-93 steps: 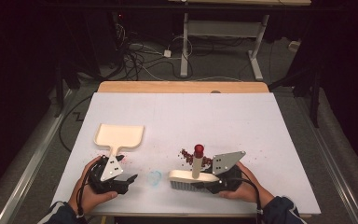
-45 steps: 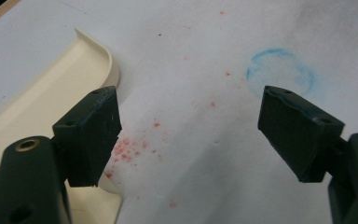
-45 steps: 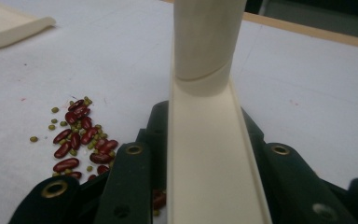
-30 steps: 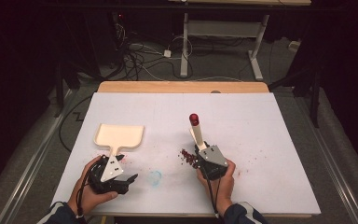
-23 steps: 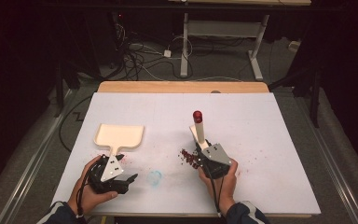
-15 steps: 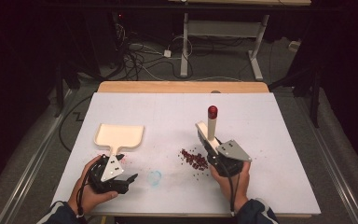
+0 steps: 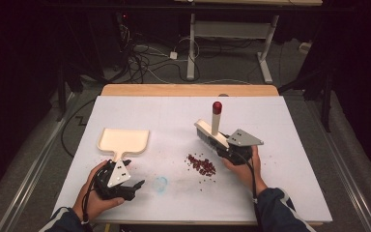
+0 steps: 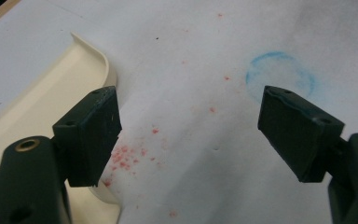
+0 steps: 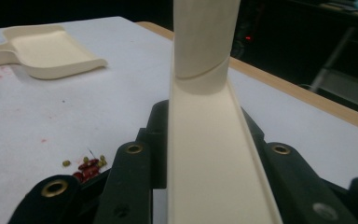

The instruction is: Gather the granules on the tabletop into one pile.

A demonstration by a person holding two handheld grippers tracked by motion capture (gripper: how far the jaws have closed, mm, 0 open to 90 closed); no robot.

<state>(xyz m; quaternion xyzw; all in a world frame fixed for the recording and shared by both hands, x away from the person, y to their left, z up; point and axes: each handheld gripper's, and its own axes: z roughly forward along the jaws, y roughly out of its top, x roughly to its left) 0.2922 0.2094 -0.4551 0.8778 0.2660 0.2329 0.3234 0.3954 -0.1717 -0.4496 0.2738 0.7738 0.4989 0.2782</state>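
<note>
Cream brush (image 9: 205, 154) clamped in right tongs (image 9: 205, 186) — bristles hidden; left tongs (image 8: 191, 135) wide open, empty.

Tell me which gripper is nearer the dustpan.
Left. The left gripper sits open just below the dustpan handle; the right gripper, holding the brush, is across the table.

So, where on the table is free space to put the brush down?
Free: the far strip between the dustpan and the wooden edge, and the right side beyond the right gripper. Crowded: the near middle, with the bean pile beside the brush.
</note>
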